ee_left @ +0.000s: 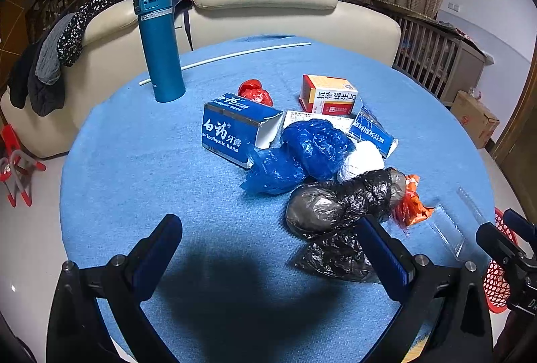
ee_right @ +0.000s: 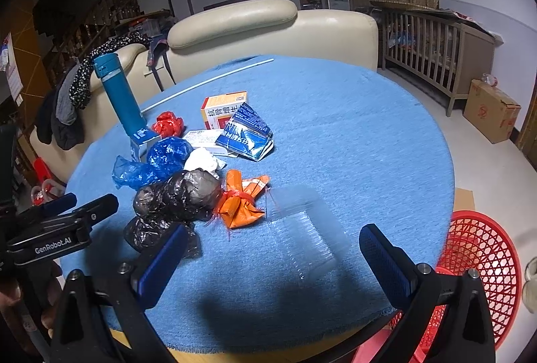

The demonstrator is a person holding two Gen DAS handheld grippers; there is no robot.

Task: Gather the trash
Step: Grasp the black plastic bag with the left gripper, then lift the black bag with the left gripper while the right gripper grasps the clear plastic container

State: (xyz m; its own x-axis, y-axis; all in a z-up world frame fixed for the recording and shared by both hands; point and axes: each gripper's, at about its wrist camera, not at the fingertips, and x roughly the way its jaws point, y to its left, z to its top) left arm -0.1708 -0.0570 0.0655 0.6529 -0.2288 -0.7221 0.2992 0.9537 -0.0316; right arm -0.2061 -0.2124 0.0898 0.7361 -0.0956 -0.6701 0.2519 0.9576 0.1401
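Trash lies in a heap on the round blue-clothed table [ee_left: 134, 161]: a black plastic bag [ee_left: 335, 205], a blue plastic bag [ee_left: 302, 154], a white wad [ee_left: 360, 160], an orange wrapper [ee_left: 411, 205], a red wad [ee_left: 255, 92], a blue toothpaste box [ee_left: 235, 131], an orange medicine box [ee_left: 329, 94] and a clear plastic tray [ee_right: 308, 235]. My left gripper [ee_left: 268, 248] is open and empty, its right finger by the black bag. My right gripper [ee_right: 272, 259] is open and empty, over the clear tray. The black bag [ee_right: 174, 195] and orange wrapper [ee_right: 240, 201] lie just beyond it.
A red mesh basket [ee_right: 480, 269] stands on the floor at the table's right edge. A tall teal flask [ee_left: 159, 44] stands at the table's far left. A white rod [ee_left: 228, 57] lies across the back. A cream sofa [ee_left: 268, 7] is behind the table.
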